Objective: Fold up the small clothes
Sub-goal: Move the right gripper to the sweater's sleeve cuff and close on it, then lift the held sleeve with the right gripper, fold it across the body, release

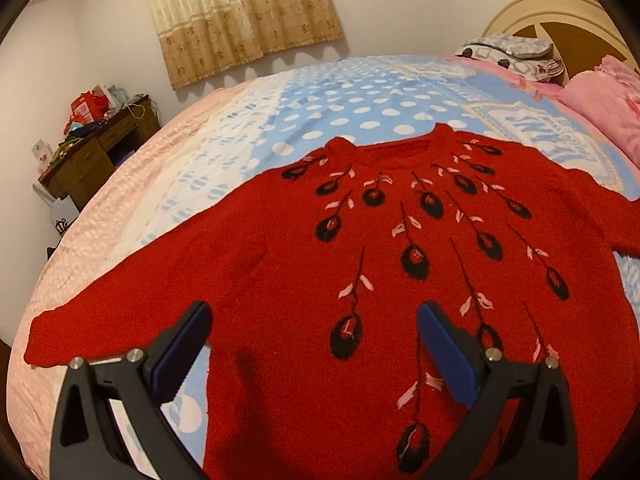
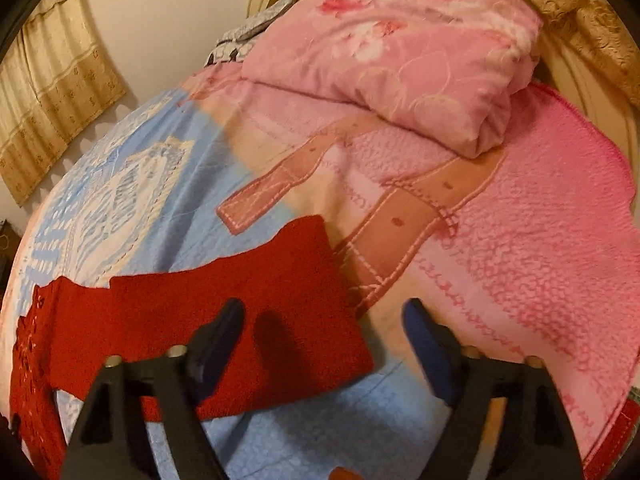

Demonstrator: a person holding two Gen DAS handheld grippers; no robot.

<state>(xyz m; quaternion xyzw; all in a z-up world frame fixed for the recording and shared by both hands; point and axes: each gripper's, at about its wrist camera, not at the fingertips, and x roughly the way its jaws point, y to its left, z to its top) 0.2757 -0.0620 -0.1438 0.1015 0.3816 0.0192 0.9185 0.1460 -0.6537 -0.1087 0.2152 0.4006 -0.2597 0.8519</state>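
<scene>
Both claws stand wide open, holding nothing. From the left wrist view, the left claw (image 1: 314,326) hangs above the lower body of a red knit sweater (image 1: 360,280), its blue-padded fingers (image 1: 444,356) spread to either side of the knit. The sweater lies flat and face up on the bed (image 1: 328,100), neckline at the far end, sleeves stretched out left and right, black and pink feather motifs fanning down from the collar. Only this view shows the whole garment, the blue polka-dot blanket (image 1: 360,108) under it, the beige curtain (image 1: 240,16) on the far wall, and a cluttered wooden dresser (image 1: 96,152) at far left.

From the right wrist view, the right claw (image 2: 324,320) hovers over the sweater's right sleeve (image 2: 224,312), which runs from the left edge toward the middle and ends in a cuff near the claw; the left finger is over the red knit, the right finger over the bedcover beside it. This view alone shows the folded pink floral quilt (image 2: 400,52) at the far side and the pink blanket (image 2: 540,220) with printed brown straps.
</scene>
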